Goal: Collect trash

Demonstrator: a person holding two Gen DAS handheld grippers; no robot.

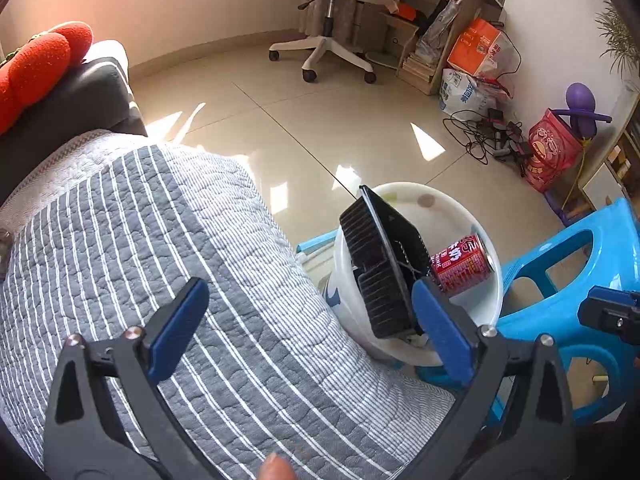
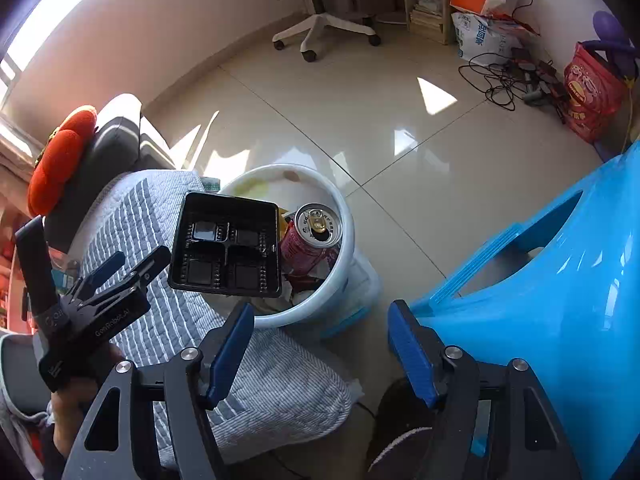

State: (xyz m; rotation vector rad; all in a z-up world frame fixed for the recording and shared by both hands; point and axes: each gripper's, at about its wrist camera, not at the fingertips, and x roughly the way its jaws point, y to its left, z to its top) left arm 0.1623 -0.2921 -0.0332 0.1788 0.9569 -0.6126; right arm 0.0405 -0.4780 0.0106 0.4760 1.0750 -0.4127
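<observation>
A white trash bin (image 1: 490,300) (image 2: 348,240) stands on the floor beside the couch. A black plastic compartment tray (image 1: 380,268) (image 2: 226,244) leans in its mouth, tilted over the rim. A red drink can (image 1: 462,264) (image 2: 312,236) lies in the bin beside the tray. My left gripper (image 1: 308,332) is open over the striped couch cover, its right finger (image 1: 440,328) close to the tray's lower edge; it also shows in the right wrist view (image 2: 132,264), just left of the tray. My right gripper (image 2: 320,352) is open and empty, above the floor in front of the bin.
A grey and white striped quilted cover (image 1: 160,260) (image 2: 176,320) lies over the couch. A blue plastic stool (image 1: 568,280) (image 2: 560,280) stands right of the bin. An orange plush cushion (image 1: 36,68) sits on the couch arm. An office chair (image 1: 328,12), bags and cables line the far wall.
</observation>
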